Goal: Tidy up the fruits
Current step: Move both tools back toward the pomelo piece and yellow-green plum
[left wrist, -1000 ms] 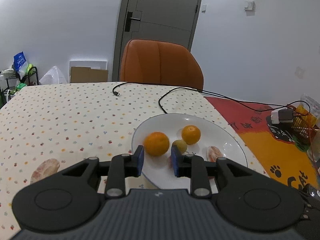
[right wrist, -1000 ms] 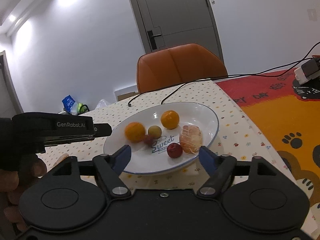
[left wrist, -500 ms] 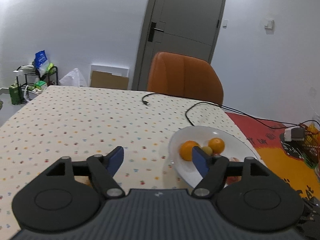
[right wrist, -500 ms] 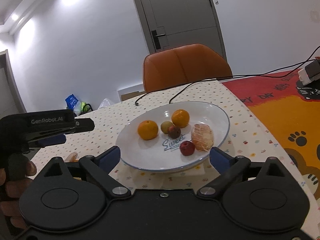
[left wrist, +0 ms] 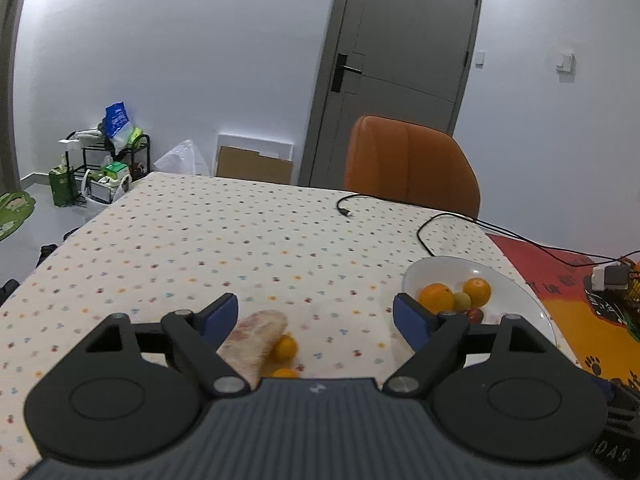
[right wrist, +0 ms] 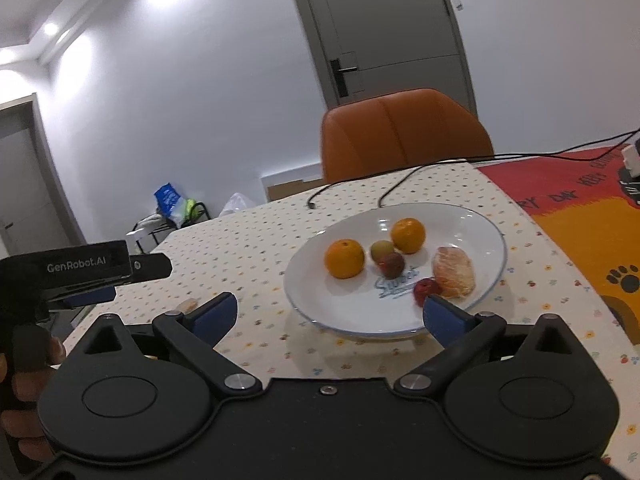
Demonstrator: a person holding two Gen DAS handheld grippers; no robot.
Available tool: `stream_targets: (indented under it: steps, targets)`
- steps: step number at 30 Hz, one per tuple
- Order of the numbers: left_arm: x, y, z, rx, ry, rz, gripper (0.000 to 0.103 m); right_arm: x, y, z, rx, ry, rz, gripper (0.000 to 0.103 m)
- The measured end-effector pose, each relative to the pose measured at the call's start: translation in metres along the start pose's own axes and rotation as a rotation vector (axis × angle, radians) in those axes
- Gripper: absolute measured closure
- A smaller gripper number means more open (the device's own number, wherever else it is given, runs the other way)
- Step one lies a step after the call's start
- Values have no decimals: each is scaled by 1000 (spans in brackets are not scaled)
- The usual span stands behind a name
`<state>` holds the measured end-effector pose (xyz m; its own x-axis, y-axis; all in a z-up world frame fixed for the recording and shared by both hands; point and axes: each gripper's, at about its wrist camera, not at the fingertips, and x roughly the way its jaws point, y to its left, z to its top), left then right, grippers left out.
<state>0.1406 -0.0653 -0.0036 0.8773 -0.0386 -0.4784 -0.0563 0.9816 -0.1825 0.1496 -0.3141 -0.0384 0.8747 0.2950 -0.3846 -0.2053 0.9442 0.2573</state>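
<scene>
A white plate [right wrist: 352, 316] on the dotted tablecloth holds two oranges [right wrist: 345, 258], a small green fruit [right wrist: 382, 249], two small red fruits [right wrist: 426, 289] and a peeled pomelo piece [right wrist: 455, 271]. My right gripper [right wrist: 330, 312] hangs open just in front of the plate, empty. My left gripper [left wrist: 316, 317] is open and empty too, left of the plate [left wrist: 516, 292]. Below it on the cloth lie another pomelo piece [left wrist: 256, 340] and two small orange fruits [left wrist: 285, 347]. Seen from the right wrist, the left gripper's body [right wrist: 86, 272] sits in a hand at the far left.
Black cables [left wrist: 424, 236] run across the cloth behind the plate. An orange chair [left wrist: 412, 168] stands at the table's far side. A red and orange cat-print mat [right wrist: 592, 232] covers the right end, with a white charger [left wrist: 606, 278] on it.
My left gripper opened wide, let go the orange on the plate and swung left over the loose pomelo piece. My right gripper opened wider and the plate's fruits settled.
</scene>
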Motion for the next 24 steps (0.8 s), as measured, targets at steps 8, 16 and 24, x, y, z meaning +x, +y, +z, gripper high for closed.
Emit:
stream_targets:
  steps: [8,16,24]
  targets:
    - [-13,28,-3,-41,-4,55,20,0,16,-5,-29,13,63,2]
    - [-12,43,-10,-55,5,64,20,3,27,-6,-50,35,75,2]
    - [-14,57,-20,-52,16,51,20,8,39,-7,-86,58,84,2]
